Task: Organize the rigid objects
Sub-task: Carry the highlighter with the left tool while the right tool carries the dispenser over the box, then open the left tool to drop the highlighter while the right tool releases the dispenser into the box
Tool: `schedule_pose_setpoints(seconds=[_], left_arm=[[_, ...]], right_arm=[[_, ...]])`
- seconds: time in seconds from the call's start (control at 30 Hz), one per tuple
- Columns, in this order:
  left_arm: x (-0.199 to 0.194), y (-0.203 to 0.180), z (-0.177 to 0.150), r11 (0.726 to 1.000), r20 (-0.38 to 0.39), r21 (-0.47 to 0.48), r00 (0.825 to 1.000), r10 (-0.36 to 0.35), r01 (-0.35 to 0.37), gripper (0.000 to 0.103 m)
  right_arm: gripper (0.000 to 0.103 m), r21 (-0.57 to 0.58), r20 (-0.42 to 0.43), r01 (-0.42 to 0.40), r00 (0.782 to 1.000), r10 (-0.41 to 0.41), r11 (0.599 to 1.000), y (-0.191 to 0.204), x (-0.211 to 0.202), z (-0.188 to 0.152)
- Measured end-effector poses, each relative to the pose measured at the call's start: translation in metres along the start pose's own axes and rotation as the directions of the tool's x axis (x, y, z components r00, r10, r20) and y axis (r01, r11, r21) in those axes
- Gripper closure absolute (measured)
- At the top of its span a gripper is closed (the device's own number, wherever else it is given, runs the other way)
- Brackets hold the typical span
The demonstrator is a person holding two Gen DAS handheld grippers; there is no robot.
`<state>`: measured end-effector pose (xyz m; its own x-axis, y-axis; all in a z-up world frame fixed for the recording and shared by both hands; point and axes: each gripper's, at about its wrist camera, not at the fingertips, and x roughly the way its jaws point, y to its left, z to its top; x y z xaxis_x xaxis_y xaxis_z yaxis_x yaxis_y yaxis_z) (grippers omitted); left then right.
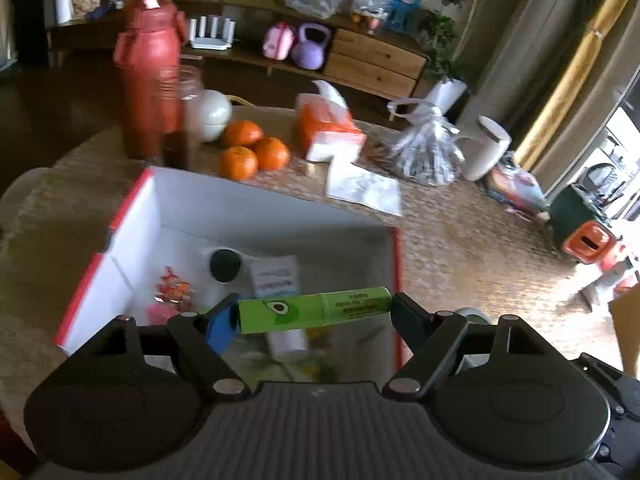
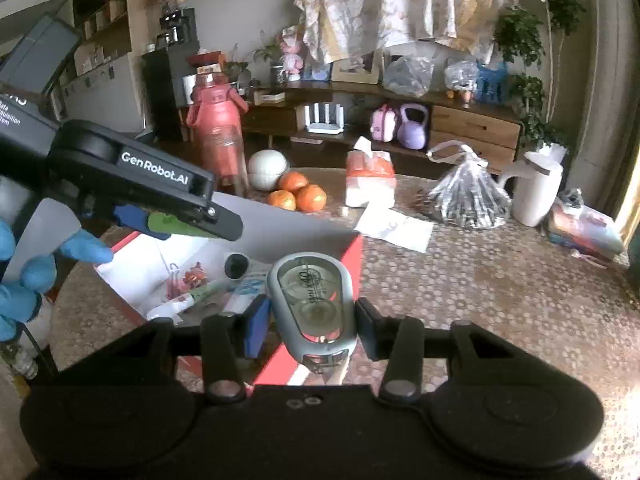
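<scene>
My left gripper [image 1: 312, 314] is shut on a green tube with an avocado print [image 1: 316, 310], held crosswise above the open white box with red edges [image 1: 136, 224]. Several small items lie in the box, among them a black-capped jar [image 1: 226, 266] and a white tube [image 1: 276, 280]. My right gripper [image 2: 310, 320] is shut on a grey correction tape dispenser [image 2: 312, 300], held above the box's right red edge [image 2: 352, 260]. The left gripper [image 2: 172, 224] with the green tube also shows in the right wrist view, above the box's left side.
Behind the box on the patterned table [image 1: 460, 232] stand a red bottle [image 1: 150, 80], three oranges [image 1: 252, 150], a tissue pack [image 1: 328, 128], a tied plastic bag [image 1: 428, 152], a white jug [image 1: 486, 148] and a paper sheet [image 1: 364, 190]. A low cabinet runs along the back.
</scene>
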<state>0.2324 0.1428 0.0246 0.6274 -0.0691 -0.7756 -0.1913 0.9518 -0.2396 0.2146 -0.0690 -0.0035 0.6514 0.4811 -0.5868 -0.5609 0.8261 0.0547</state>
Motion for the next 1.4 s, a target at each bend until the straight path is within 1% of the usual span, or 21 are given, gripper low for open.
schedule_pose_setpoints(seconds=[0.23, 0.4, 0.57, 0.63, 0.83, 0.97, 1.13, 1.23, 1.4], left_arm=[[0.011, 0.037, 0.003, 0.998, -0.01, -0.002, 0.998, 0.059, -0.059, 0.022], [0.022, 0.061, 0.004, 0.997, -0.023, -0.026, 0.997, 0.068, -0.068, 0.022], [0.039, 0.076, 0.004, 0.996, -0.043, -0.008, 0.995, 0.093, -0.093, 0.022], [0.047, 0.081, 0.003, 0.994, -0.051, -0.001, 0.992, 0.113, -0.113, 0.022], [0.075, 0.097, 0.0, 0.988, -0.098, 0.008, 0.983, 0.153, -0.153, 0.022], [0.089, 0.099, 0.001, 0.985, -0.121, 0.02, 0.978, 0.17, -0.169, 0.022], [0.1, 0.087, 0.0, 0.977, -0.099, 0.092, 0.975, 0.2, -0.191, 0.022], [0.106, 0.081, -0.001, 0.971, -0.09, 0.135, 0.974, 0.208, -0.195, 0.022], [0.118, 0.073, -0.003, 0.964, -0.091, 0.164, 0.969, 0.228, -0.211, 0.022]], right_arm=[[0.058, -0.002, -0.026, -0.024, 0.999, 0.024, 1.0, 0.018, 0.022, 0.006], [0.058, -0.006, -0.04, -0.043, 0.998, 0.042, 0.999, 0.029, 0.043, 0.009], [0.058, -0.02, -0.07, -0.041, 0.997, 0.04, 0.999, 0.039, 0.066, 0.009], [0.058, -0.026, -0.081, -0.04, 0.996, 0.037, 0.999, 0.044, 0.075, 0.009], [0.058, -0.045, -0.115, -0.043, 0.993, 0.038, 0.998, 0.056, 0.101, 0.006], [0.058, -0.049, -0.13, -0.033, 0.991, 0.027, 0.998, 0.06, 0.115, 0.003], [0.058, -0.051, -0.155, -0.021, 0.988, 0.013, 0.998, 0.06, 0.127, -0.004], [0.057, -0.077, -0.145, -0.009, 0.989, -0.002, 0.997, 0.062, 0.127, -0.008], [0.057, -0.091, -0.141, -0.018, 0.99, 0.005, 0.996, 0.065, 0.126, -0.011]])
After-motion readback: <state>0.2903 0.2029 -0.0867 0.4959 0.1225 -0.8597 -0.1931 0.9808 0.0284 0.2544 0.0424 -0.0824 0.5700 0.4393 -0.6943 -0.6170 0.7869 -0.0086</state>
